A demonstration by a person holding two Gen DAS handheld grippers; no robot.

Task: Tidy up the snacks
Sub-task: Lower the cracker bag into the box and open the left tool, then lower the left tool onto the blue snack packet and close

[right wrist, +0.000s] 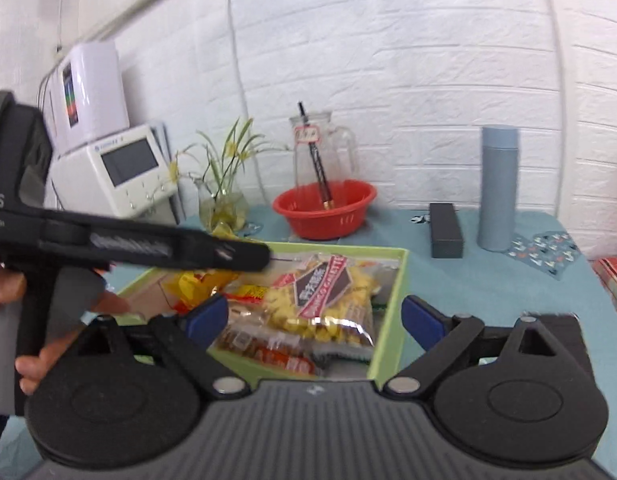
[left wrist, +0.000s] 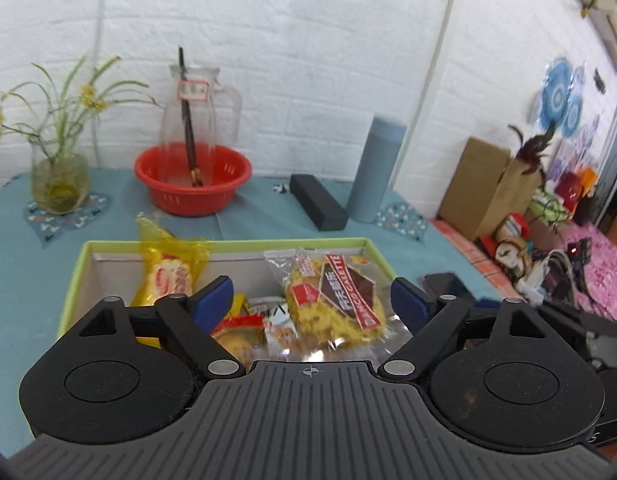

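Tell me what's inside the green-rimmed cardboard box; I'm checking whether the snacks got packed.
The green-rimmed cardboard box holds a clear galette packet, a yellow-wrapped snack and smaller packets. Anything beneath them is covered.

The right gripper (right wrist: 314, 316) is hovering with its jaws spread wide and empty over the green box (right wrist: 390, 322) — snack packets (right wrist: 320, 300) are lying piled inside — while the left gripper (right wrist: 244, 256) is reaching across from the left.

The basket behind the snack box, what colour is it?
Red. The basket shows best in the left wrist view.
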